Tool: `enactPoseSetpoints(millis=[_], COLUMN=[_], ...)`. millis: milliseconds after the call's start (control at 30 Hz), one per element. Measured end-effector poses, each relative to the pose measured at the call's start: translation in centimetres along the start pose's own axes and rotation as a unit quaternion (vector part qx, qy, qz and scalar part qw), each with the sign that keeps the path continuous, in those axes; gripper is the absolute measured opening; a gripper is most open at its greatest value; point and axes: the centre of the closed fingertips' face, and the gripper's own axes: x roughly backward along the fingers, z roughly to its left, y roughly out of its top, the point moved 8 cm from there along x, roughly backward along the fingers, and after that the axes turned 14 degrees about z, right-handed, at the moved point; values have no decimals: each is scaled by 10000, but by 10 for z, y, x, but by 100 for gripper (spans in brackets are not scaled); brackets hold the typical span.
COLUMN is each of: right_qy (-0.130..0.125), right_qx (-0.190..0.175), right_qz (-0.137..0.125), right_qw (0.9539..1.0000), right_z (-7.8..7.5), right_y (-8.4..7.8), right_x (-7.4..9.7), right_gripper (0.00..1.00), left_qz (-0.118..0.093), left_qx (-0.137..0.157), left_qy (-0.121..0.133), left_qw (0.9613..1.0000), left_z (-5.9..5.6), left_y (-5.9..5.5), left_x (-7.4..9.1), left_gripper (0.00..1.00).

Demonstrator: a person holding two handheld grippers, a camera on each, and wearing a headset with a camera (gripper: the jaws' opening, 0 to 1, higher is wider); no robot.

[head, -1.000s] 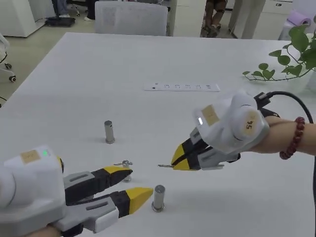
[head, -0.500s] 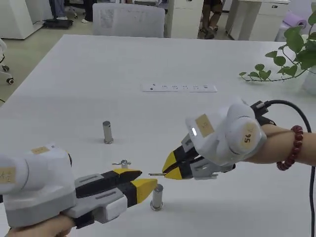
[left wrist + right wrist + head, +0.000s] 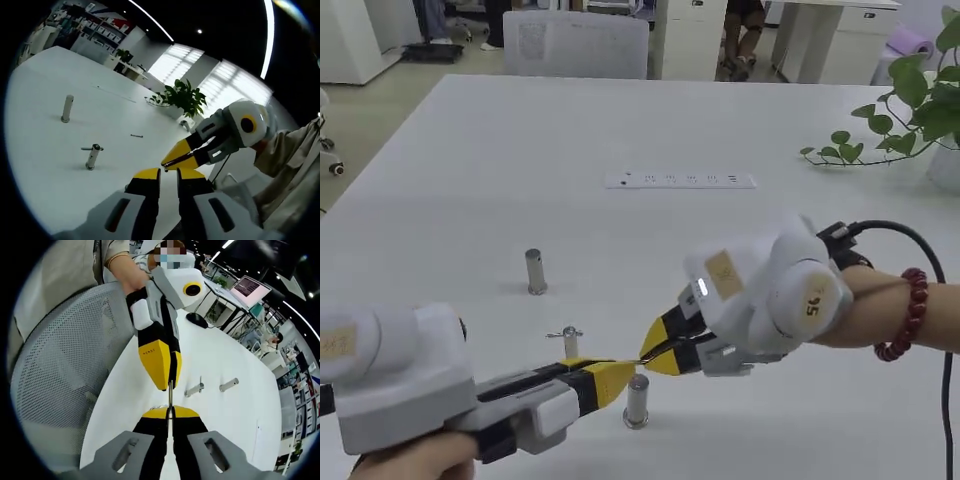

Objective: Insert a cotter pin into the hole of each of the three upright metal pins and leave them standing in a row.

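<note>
Three upright metal pins stand on the white table: a far one [image 3: 534, 271], a middle one [image 3: 570, 341] with a cotter pin through its hole, and a near bare one [image 3: 637, 400]. My right gripper [image 3: 658, 356] is shut on a thin cotter pin [image 3: 169, 392], held level above the near pin. The left gripper [image 3: 623, 374] comes from the lower left with its jaws closed to a narrow slit on that pin's free end [image 3: 166, 170]. In the left gripper view the right gripper [image 3: 172, 160] meets my left gripper [image 3: 168, 176] tip to tip. In the right gripper view the left gripper [image 3: 169, 382] points down at my right gripper [image 3: 169, 412].
A loose cotter pin [image 3: 136, 135] lies on the table past the middle pin. A white power strip [image 3: 680, 181] sits mid-table, with a potted plant [image 3: 910, 95] at the far right. A grey chair [image 3: 575, 42] stands beyond the far edge.
The two grippers have closed in on each other above the near pin. The left jaws, apart a second ago, have come together at the end of the cotter pin held by the right.
</note>
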Motion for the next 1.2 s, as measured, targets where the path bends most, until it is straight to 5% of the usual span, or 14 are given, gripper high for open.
enactPoseSetpoints(millis=[167, 867, 1200], right_qy=[-58, -129, -100], right_qx=[24, 0, -283], right_qz=[-3, 51, -32], right_qw=[10000, 9999, 9995], right_z=[1, 4, 3], right_y=[2, 3, 2], right_x=[0, 0, 1], right_gripper=[2, 2, 4], left_qz=[5, 249, 246], left_qx=[316, 236, 230], left_qy=[-74, 193, 246], left_qw=[9995, 9992, 9991], left_z=[3, 1, 1], left_y=[4, -2, 1], left_x=[-2, -6, -4], left_gripper=[8, 1, 0])
